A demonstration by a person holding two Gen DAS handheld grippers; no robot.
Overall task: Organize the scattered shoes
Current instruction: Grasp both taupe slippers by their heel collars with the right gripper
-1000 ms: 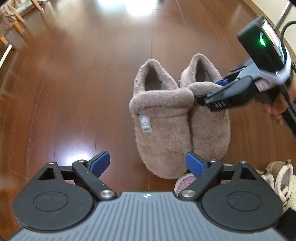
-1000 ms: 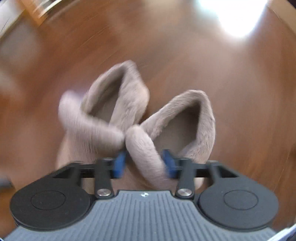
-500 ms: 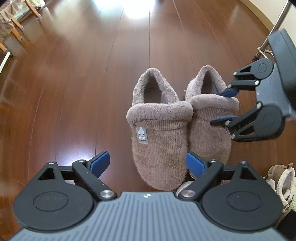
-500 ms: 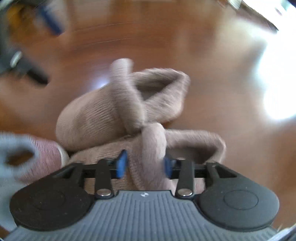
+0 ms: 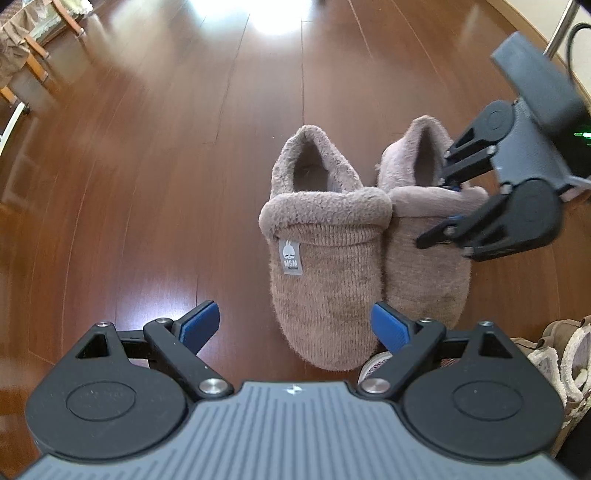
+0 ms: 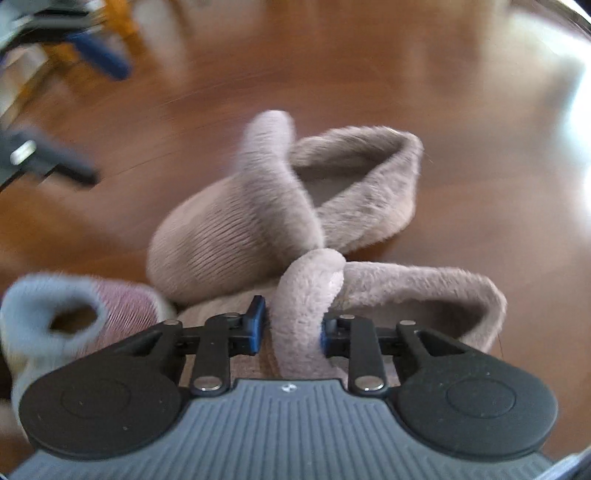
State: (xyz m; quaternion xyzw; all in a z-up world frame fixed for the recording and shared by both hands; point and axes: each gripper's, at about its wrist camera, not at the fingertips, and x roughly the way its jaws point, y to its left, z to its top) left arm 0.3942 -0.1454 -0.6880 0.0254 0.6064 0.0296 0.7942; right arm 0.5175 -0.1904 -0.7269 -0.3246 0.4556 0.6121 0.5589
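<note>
Two taupe fleece slippers lie side by side on the wood floor, toes toward the left wrist camera. The left slipper has a grey tag. The right slipper touches it. My right gripper is shut on the right slipper's fluffy cuff; it also shows in the left wrist view at the cuff. The left slipper lies beyond it in the right wrist view. My left gripper is open and empty, just in front of the left slipper's toe.
A pink-and-grey slipper lies beside the pair's toes, its edge showing in the left wrist view. Beige fleece-lined shoes sit at the right. Chair legs stand far left. A metal pole stands far right.
My right gripper swung round with the right slipper's cuff in it, bringing that slipper parallel against the left one. My left gripper drew back slightly and stayed open.
</note>
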